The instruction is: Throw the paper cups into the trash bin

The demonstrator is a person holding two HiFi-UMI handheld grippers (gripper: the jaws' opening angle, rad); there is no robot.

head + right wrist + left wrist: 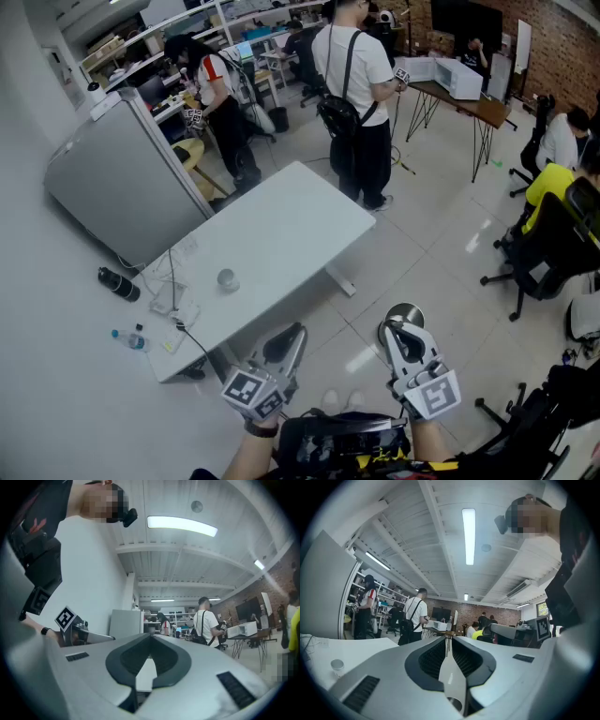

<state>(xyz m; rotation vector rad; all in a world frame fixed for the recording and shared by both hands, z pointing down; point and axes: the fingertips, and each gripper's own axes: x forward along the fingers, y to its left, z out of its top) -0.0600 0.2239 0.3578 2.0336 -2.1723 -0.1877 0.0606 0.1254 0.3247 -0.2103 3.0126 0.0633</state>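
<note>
Far left, by the wall: grey cabinet (122,183). On the floor below it lie a black bottle (119,283) & a clear water bottle (131,339), apart from each other.

White worktop (281,225) runs diagonally thru the middle of head view. Loose cables (173,291) sit at its near-left end. The paper cup (227,278) stands upright on the worktop just right of the cables, alone, well ahead of both claws. In left gripper view it shows small at lower left.

Left claw (293,331) is held low at the worktop's near edge, pointing level. Jaws pressed together, nothing betw. them; its own view shows the tips meeting w/ no gap.

Right claw (396,328) is beside it over the floor, tipped slightly up. Jaws closed too, empty.

Bkgd: person in white/red top (220,103) stands behind the worktop's far-left side. Person in white tee (356,94) w/ a black bag stands at its far corner. Further right, a brown desk (469,103). At the right edge, a seated person in yellow (548,183) next to a black office chair (548,248).
</note>
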